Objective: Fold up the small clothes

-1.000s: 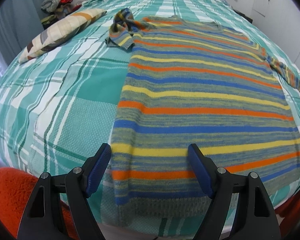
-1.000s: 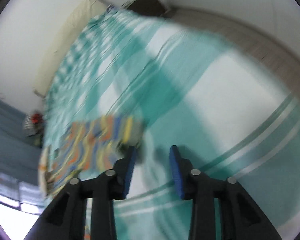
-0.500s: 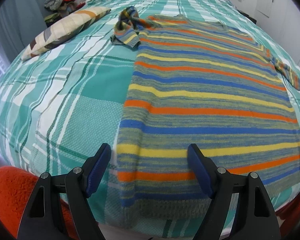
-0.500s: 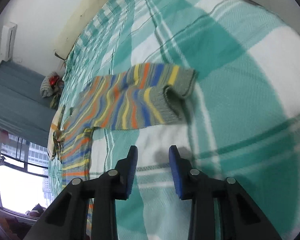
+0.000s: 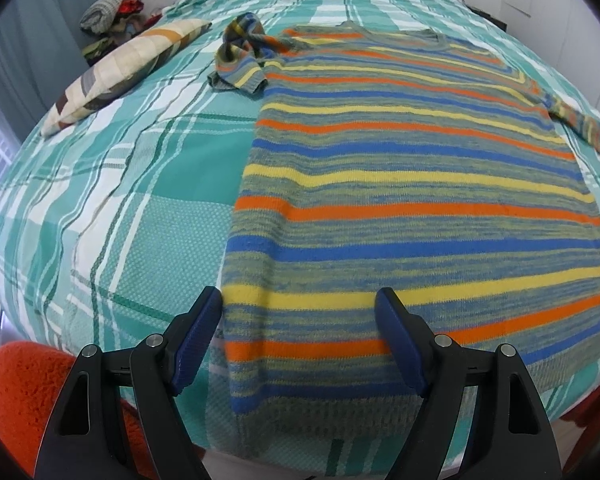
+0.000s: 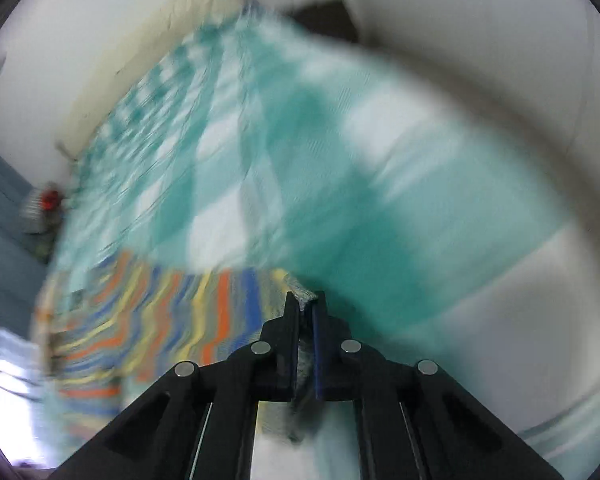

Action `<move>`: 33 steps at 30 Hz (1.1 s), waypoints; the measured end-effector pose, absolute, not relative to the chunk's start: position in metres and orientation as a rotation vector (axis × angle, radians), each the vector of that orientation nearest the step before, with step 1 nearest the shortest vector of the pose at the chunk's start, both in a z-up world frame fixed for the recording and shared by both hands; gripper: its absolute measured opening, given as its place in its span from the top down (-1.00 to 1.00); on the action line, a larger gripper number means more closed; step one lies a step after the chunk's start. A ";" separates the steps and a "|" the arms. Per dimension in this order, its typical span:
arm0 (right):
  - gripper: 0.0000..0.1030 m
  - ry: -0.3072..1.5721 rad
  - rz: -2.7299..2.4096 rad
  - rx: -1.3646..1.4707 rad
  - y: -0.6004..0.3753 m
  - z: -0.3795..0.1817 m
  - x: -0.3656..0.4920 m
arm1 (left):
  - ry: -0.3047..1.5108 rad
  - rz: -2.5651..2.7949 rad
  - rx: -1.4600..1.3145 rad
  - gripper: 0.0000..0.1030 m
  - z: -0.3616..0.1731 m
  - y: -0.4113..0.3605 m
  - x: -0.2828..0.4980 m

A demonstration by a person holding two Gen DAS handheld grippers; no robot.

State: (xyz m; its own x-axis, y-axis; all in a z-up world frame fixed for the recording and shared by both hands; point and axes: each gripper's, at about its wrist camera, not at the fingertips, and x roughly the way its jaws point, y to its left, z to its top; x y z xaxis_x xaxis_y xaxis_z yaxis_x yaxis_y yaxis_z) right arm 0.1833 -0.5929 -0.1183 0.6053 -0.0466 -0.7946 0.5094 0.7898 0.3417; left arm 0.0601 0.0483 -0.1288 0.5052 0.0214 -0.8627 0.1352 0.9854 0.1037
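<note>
Striped sweater (image 5: 412, 184): knit, bands of orange, yellow, blue and grey-green; laid flat, front up, on the right half of the bed; hem at the near edge of the mattress, neckline toward the headboard.
Left sleeve (image 5: 242, 58): bunched in a heap at the shoulder, lying on the bedspread just beside the sweater body.
Right sleeve (image 6: 172, 312): stretched out sideways from the body; its grey cuff (image 6: 300, 294) is pinched at the tip of the right gripper. View heavily motion-blurred.
Right gripper (image 6: 305, 308): fingers closed nearly together on the cuff, fabric showing in the narrow gap between them.
Left gripper (image 5: 298, 336): fingers spread wide, holding nothing, poised over the sweater's lower left corner near the hem; left finger over the side edge, right finger over the body.
Bedspread (image 5: 112, 184): teal, white and green plaid; broad bare stretch to the left of the sweater.
Pillow (image 5: 120, 72): patchwork, far left, well apart from the sweater.
Clothes pile (image 5: 110, 10): beyond the pillow, at the bed's far left corner.
Orange fleece (image 5: 20, 392): at the near left, below the bed edge
</note>
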 end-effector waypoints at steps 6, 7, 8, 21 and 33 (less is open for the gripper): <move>0.59 0.962 -0.382 0.525 -0.595 -0.138 0.201 | 1.035 -0.077 0.184 -0.57 -0.129 0.043 0.062; 0.30 0.938 -0.381 0.557 -0.597 -0.138 0.196 | 1.034 -0.077 0.180 -0.57 -0.128 0.044 0.061; 0.15 0.899 -0.388 0.600 -0.600 -0.134 0.182 | 1.033 -0.077 0.176 -0.57 -0.128 0.046 0.060; 0.34 0.661 -0.291 1.246 -0.556 -0.185 0.123 | 1.035 -0.083 0.173 -0.57 -0.130 0.044 0.059; 0.86 0.834 -0.511 0.834 -0.548 -0.163 0.142 | 1.042 -0.084 0.154 -0.57 -0.129 0.050 0.060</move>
